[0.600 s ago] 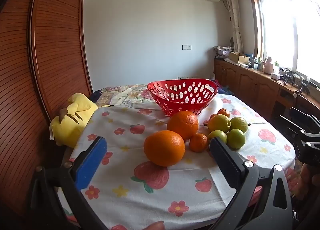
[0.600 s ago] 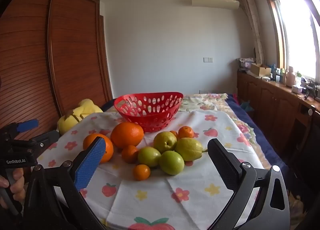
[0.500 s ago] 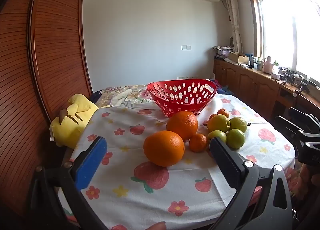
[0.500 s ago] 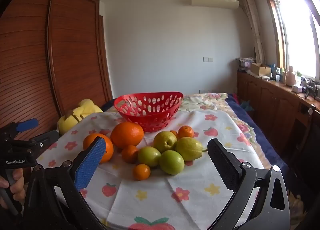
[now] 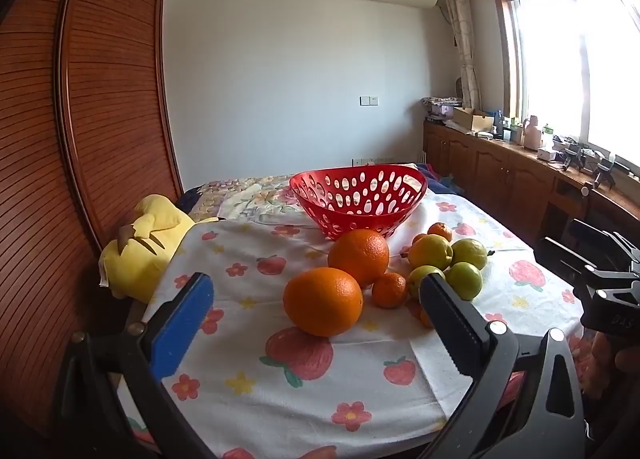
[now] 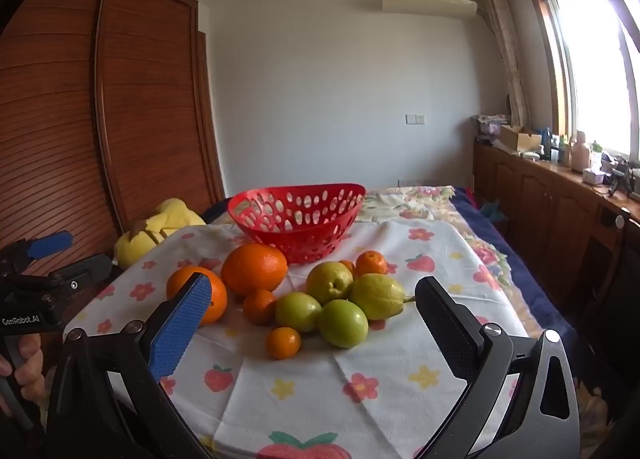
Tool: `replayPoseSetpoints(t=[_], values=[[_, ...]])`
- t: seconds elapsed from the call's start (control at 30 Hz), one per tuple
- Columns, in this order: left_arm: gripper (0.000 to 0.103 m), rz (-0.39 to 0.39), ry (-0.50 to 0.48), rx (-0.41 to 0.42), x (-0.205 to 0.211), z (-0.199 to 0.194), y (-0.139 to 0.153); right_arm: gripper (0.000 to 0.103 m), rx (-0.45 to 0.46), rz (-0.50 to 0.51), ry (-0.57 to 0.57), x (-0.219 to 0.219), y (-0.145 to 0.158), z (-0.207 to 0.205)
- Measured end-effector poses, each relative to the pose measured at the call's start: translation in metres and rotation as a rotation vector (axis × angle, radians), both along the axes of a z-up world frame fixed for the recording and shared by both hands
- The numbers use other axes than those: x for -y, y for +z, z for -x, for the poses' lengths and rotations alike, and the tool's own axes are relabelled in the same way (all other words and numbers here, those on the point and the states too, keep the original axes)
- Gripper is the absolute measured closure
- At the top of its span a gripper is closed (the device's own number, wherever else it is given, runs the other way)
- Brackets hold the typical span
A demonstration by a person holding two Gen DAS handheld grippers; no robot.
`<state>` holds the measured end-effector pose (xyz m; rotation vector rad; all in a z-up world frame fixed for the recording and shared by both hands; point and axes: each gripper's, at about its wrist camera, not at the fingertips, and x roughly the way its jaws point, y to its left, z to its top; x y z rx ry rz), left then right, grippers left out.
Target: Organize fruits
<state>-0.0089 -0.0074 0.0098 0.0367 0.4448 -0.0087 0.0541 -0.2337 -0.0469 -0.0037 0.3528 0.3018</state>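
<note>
- Left gripper (image 5: 316, 323): the jaws stand spread wide and hold nothing, low in the frame. The near big orange (image 5: 323, 301) sits between them in line of sight, but farther off and not touched.
- Right gripper (image 6: 312, 323): the jaws are likewise spread and empty. The small mandarin (image 6: 283, 342) and a green fruit (image 6: 343, 323) lie just ahead of the gap.
- The fruits lie in a loose cluster at mid-frame on the strawberry-print cloth (image 6: 384, 387) over the counter: a second big orange (image 6: 254, 269), another mandarin (image 6: 259, 306), greenish-yellow pear-like fruits (image 6: 376, 296), and one more mandarin (image 6: 371, 262) behind them.
- The red basket (image 5: 358, 201), pierced with oval holes, stands just behind the cluster, upper centre. No fruit shows in it, though its floor is out of sight.
- Step in hand, as I judge it: the very start, with nothing picked yet. The next move calls for one gripper to go forward, close on a fruit, then lift it over the basket rim. The big orange looks wide for the jaws and could roll.
- Hard to make out: the left gripper's right finger hides part of the cluster, including an orange sliver beside it. Whether neighbouring fruits touch cannot always be told.
- A yellow plush toy (image 5: 144, 247) lies at the left counter edge, partly cut off.
</note>
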Motion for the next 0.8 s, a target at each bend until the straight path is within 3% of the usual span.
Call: replayPoseSetpoints(t=[0.8], values=[[0.000,-0.004,-0.001,0.005,0.0019,0.0017,0.0005,0.000,0.002,-0.002,-0.001,-0.0002,0.0008,0.0023]])
